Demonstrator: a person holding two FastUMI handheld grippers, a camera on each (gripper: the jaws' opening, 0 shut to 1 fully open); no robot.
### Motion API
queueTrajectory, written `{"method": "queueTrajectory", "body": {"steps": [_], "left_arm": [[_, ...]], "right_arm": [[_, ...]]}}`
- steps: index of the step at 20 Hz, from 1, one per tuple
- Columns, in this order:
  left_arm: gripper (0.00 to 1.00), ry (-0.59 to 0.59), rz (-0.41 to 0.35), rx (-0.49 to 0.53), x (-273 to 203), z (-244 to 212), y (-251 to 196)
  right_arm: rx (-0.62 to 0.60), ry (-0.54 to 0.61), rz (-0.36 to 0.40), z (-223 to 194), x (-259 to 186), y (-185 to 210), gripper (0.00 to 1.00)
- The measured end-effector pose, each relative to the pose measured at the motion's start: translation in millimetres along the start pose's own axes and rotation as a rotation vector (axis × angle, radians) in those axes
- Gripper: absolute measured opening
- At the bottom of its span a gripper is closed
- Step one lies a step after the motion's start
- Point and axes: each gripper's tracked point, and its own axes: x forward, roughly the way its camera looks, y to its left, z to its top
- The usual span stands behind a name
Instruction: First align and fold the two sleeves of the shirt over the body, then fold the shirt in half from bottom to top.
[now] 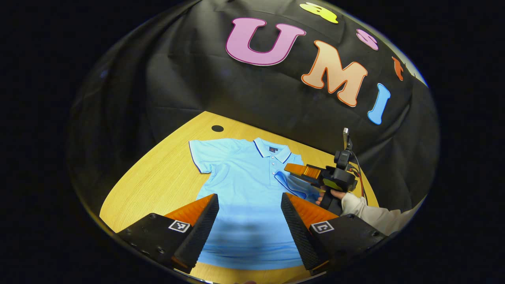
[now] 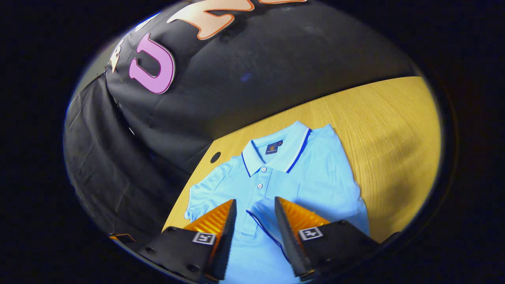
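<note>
With the light blue shirt point(image 1: 244, 185) flat on the worktop point(image 1: 158, 185) and one sleeve point(image 2: 264, 215) folded between the right claw's point(image 2: 255, 221) open, empty fingers, the left claw point(image 1: 248, 225), also open and empty, should next lay the other sleeve point(image 1: 203, 156) over to match.

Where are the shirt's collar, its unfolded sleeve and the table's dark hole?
collar point(image 2: 276, 156), right gripper view, front band.
unfolded sleeve point(image 1: 201, 154), left gripper view, middle of the flat sleeve.
dark hole point(image 1: 217, 128), left gripper view, its centre.
</note>
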Motion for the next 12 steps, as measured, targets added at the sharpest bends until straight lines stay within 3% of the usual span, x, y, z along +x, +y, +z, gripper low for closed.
{"method": "queueTrajectory", "body": {"steps": [2, 4, 5, 12], "left_arm": [[0.95, -0.011, -0.006, 0.011, 11, 9, 10], [0.95, -0.023, -0.006, 0.037, 26, 20, 24], [0.95, -0.033, -0.006, 0.052, 35, 27, 31], [0.95, -0.055, -0.009, 0.094, 115, 66, 85]], "right_arm": [[-0.046, -0.012, -0.014, 1, -9, 4, 0.98], [-0.05, -0.031, -0.031, 5, -19, 6, 0.92], [-0.044, -0.046, -0.042, 6, -27, 7, 0.97], [-0.135, -0.136, -0.151, 3, -107, 3, 0.97]]}}
